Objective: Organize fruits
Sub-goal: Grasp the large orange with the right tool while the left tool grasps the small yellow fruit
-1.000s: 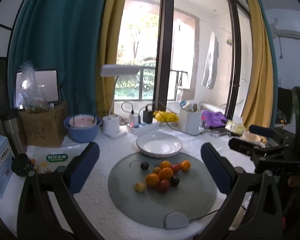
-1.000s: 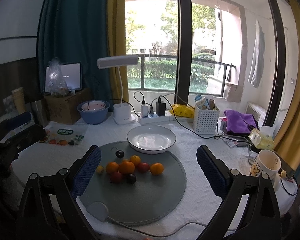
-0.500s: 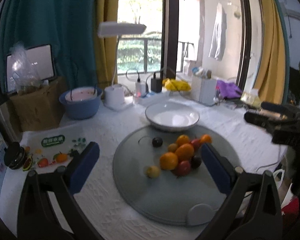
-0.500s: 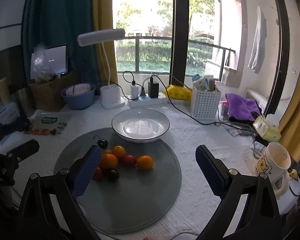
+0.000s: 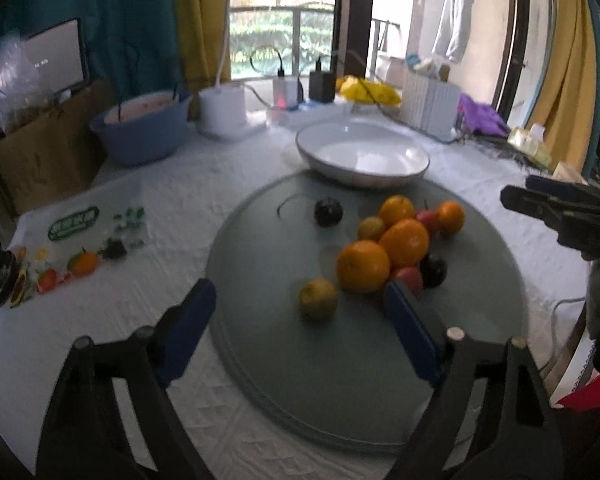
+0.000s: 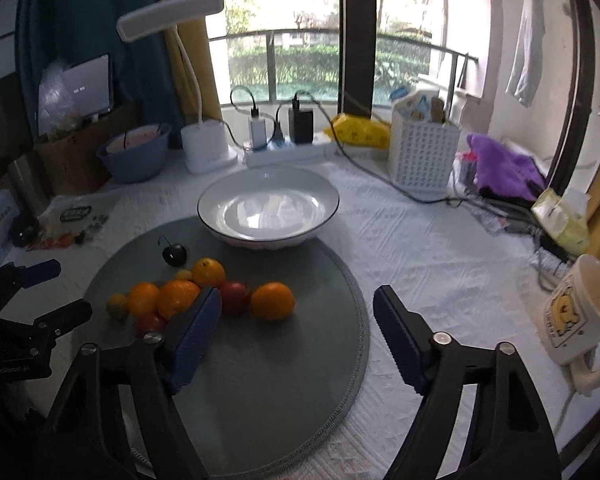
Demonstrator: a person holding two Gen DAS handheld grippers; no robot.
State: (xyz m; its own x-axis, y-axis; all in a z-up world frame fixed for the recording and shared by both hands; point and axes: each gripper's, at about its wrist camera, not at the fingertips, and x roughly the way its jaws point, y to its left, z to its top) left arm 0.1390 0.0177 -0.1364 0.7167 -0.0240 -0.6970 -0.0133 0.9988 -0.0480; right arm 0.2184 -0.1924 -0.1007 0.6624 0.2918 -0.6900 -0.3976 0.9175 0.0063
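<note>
Left gripper (image 5: 300, 320): blue pads (image 5: 188, 320) apart and closing, nothing pressed between them; small yellow-green fruit (image 5: 318, 299) in the gap, clear of both pads. Just past it, heap of fruit: large orange (image 5: 363, 266) nearest, second orange (image 5: 405, 242) touching it behind, red fruit (image 5: 408, 278) partly hidden by right pad, dark plum (image 5: 433, 270) beside that. Further on: small yellow fruit (image 5: 372, 228), orange (image 5: 396, 210), red fruit (image 5: 427, 220), small orange (image 5: 451, 217). Lone dark fruit (image 5: 328, 212) with curled stem apart to the left of the heap. All on round grey mat (image 5: 268, 320); empty white bowl (image 5: 362, 156) at its far edge. Beyond left pad: printed fruit bag (image 5: 76, 232), blue basin (image 5: 142, 130), white lamp base (image 5: 224, 114). Right gripper (image 6: 298, 316): ribbed blue pads (image 6: 396, 334) apart and closing over bare mat (image 6: 280, 380), nothing between; single orange (image 6: 272, 301) just ahead of the gap, untouched. Left pad overlaps the heap in view; contact cannot be told. White bowl (image 6: 268, 210) straight ahead on the mat's far rim. Past right pad: bear mug (image 6: 580, 312) near table edge, white lattice basket (image 6: 424, 152), purple cloth (image 6: 500, 164). Desk lamp (image 6: 170, 16) and power strip (image 6: 288, 152) behind bowl. White textured tablecloth (image 6: 440, 248) underneath everything. Each gripper visible at the edge of the other's view.
</note>
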